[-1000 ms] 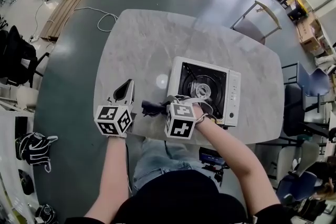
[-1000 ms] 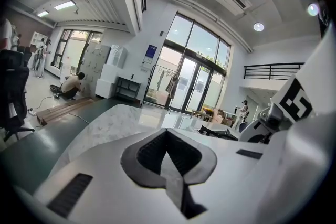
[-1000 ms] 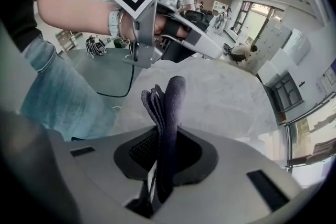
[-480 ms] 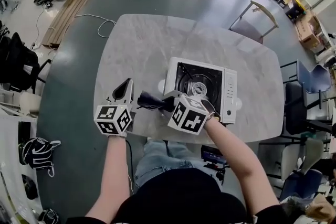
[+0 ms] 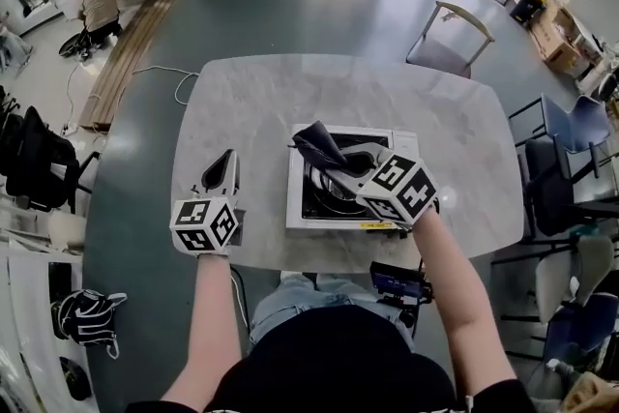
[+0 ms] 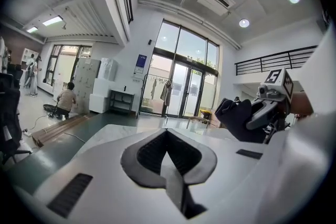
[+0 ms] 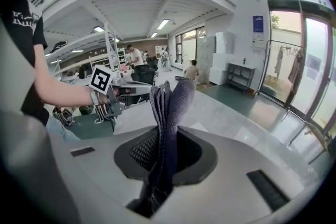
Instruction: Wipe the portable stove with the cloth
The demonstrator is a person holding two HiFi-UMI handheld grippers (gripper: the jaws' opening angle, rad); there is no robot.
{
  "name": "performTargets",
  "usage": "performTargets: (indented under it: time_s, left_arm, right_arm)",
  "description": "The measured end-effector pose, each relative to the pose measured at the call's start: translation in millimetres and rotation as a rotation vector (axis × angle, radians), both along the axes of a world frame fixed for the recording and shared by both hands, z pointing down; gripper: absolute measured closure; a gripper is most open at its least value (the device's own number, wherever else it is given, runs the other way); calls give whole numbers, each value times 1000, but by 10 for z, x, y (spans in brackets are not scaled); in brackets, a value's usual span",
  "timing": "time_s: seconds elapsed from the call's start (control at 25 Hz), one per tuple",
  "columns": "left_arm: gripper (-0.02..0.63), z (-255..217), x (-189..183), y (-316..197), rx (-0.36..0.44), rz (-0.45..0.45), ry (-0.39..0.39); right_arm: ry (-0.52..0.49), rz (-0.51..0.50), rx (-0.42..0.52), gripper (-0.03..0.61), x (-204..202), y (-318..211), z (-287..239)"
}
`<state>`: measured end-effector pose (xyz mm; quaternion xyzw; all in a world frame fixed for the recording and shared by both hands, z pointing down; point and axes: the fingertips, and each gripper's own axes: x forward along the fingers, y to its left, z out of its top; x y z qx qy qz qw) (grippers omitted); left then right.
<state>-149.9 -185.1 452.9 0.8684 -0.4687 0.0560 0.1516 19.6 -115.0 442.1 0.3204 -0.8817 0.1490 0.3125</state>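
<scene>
**Cloth clamped, poised above the stove corner**

Nearest, the left gripper [image 5: 228, 160] has its jaws closed on nothing, at the front-left of the pale marbled oval bench [image 5: 251, 97]. The right gripper [image 7: 164, 152] has its jaws clamped on a bunched dark blue-grey knit cloth [image 7: 170, 105], whose folded end stands clear of the tips. The cloth hangs over the far-left corner of the white portable stove [image 5: 295, 203], which sits mid-bench with a black burner well [image 5: 324, 193]. Whether cloth touches metal is unclear. To wipe well, I judge: lower until the loose end flattens, then sweep overlapping strokes around the burner.
</scene>
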Motion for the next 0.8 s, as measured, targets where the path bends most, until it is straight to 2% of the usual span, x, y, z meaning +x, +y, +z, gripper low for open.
performTargets:
  time_s: [0.12,0.52,0.64,0.8]
  left_arm:
    - [606,-70,93,-65,18,5,-3]
    - [606,-287,515,-165,74,90,-47]
    - [606,-361,577,-186,99,104,-59]
    - [606,-445,600,-223,128,95,-53]
  right_arm:
    - [-25,109,40,514,433,-47,-165]
    - [2,387,215,512,1587,32,-589]
    - [17,501,302,512,1896,108,-679]
    - [8,664,470,512,2199,294,-723]
